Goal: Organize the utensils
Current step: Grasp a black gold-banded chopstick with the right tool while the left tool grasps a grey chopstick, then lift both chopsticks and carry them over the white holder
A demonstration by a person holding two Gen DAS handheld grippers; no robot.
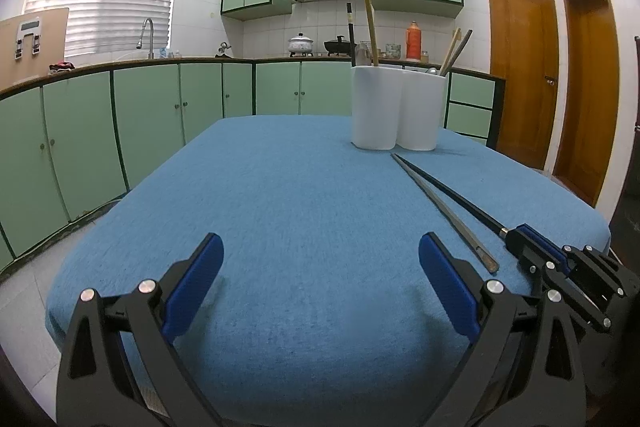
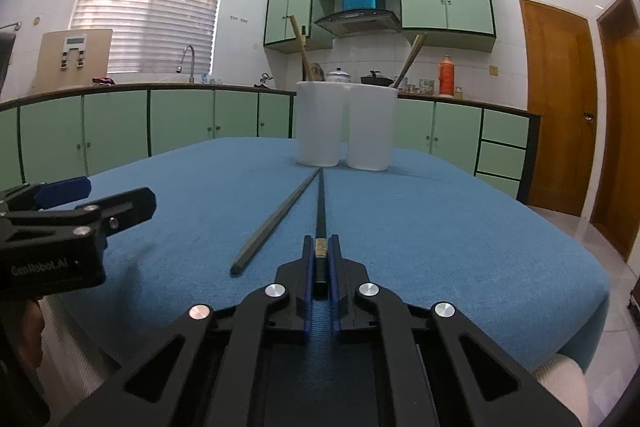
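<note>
My left gripper point(image 1: 320, 279) waits with jaws wide apart and empty over the blue cloth-covered table point(image 1: 280, 187), leaving room. At two o'clock, my right gripper point(image 2: 321, 259) is clenched on the thick end of the long black chopstick point(image 2: 320, 203), whose tip aims at the white plastic twin-cup holder point(image 2: 344, 123), at twelve o'clock, for an easy lift. The grey metal chopstick point(image 2: 276, 219) lies just beside it, untouched

Inside the white holder point(image 2: 343, 125), the lower ends of the utensils are hidden by its walls; what each one is cannot be told. The black chopstick point(image 2: 321, 211) has its near end buried between the right gripper point(image 2: 321, 259) pads. At nine o'clock the left gripper point(image 2: 60, 215) is cut off by the frame edge.
</note>
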